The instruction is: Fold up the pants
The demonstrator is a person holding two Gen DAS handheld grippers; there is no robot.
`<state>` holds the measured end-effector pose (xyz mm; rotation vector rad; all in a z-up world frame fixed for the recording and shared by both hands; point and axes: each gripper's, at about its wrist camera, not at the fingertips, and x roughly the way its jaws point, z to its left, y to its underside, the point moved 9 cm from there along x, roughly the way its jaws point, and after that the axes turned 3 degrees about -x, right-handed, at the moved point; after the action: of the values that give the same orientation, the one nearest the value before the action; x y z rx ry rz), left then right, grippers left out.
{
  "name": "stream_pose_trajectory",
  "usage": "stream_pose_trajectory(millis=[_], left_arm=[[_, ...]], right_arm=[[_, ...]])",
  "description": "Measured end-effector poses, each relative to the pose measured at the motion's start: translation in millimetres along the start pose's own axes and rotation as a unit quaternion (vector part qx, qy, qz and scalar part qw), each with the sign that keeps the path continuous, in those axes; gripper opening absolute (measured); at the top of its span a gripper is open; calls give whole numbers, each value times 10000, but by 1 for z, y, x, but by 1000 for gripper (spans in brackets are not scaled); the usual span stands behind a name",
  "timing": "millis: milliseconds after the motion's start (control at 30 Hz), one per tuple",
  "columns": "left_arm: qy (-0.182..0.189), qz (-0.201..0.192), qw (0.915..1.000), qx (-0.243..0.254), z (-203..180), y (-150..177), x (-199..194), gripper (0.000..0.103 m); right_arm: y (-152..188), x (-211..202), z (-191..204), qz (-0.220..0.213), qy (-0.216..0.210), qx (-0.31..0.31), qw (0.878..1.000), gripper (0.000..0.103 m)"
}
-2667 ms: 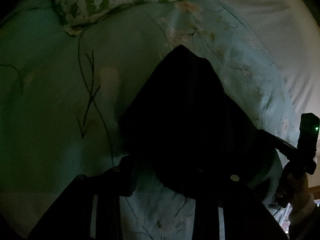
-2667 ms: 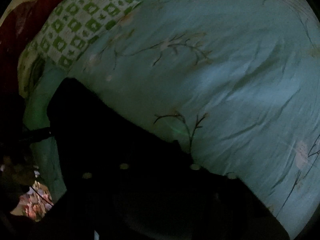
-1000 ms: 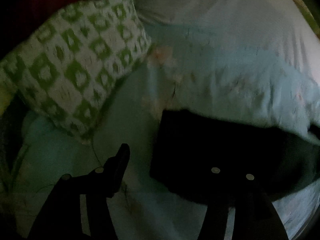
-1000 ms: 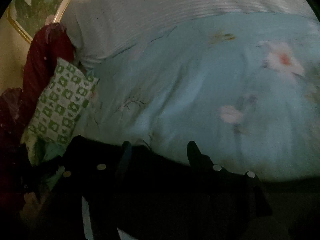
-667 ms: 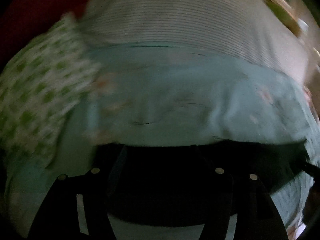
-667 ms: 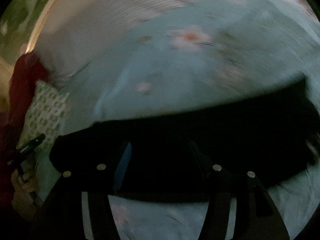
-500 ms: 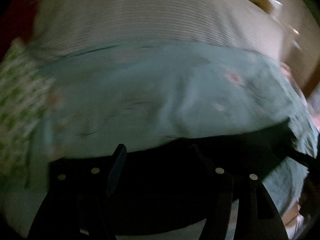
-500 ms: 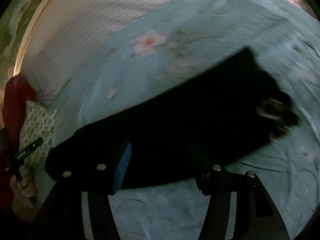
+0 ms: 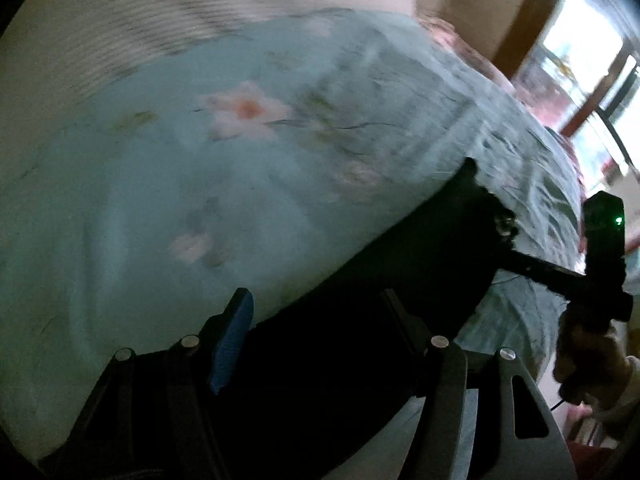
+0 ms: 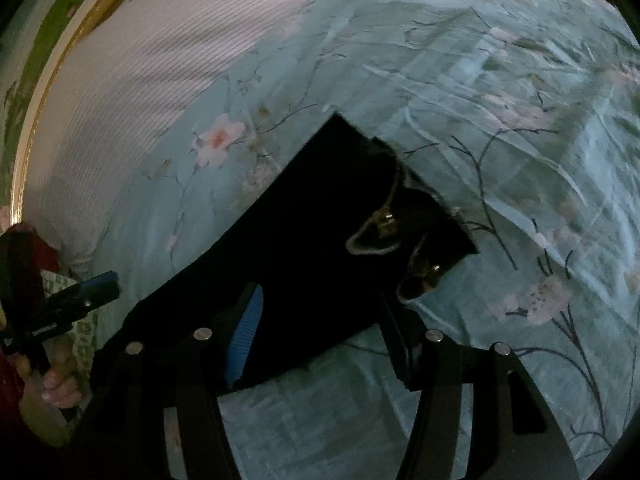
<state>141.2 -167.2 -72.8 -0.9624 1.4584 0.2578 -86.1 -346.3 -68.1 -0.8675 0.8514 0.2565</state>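
The black pants [image 10: 312, 240] lie as a long folded strip on the floral bedspread [image 10: 500, 92]. Your left gripper [image 9: 316, 332] and right gripper [image 10: 324, 328] both stand spread apart, holding nothing. Judgement: you are between folds. Next, grip the waistband end and bring it toward the other end.

The long black folded pants [image 10: 304, 248] are lying on the light-blue floral bedspread [image 10: 500, 128], running from the near left up toward the middle. The white ribbed sheet [image 10: 140, 64] is lying behind the bedspread. The left gripper [image 10: 76, 300] is sitting left of the pants; the right gripper [image 10: 324, 332] is sitting over their near edge.
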Motion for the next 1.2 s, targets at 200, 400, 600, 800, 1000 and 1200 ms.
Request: stream_pose_trajectory(millis=[200,400,600,800,1000,1200], left_arm=[[334,466,9975,404,-47,-31,60,65],[647,863,9917,695,-88,-47,107,61],[688,968,9876,1022,-113,-46,119,5],[787,797,9845,1347,-136,-50,103,4],[526,1123,9826,1385,-134,-41,126,10],[711,1138,9814,1374,-138,-52,125,30]], right_arm=[[-9,-2,-8,-156,-253,197,9994,58],[-22,1,-20,-272,-386,476,9978,30],[-21,-10,-23,-337,-596,440,9967,6],[-29,-41,-17,-490,-785,308,9952,6],[-17,-18,-35,-1,-507,506,9974,10],[-11,-34,-44,-48,-292,518,9982,18]])
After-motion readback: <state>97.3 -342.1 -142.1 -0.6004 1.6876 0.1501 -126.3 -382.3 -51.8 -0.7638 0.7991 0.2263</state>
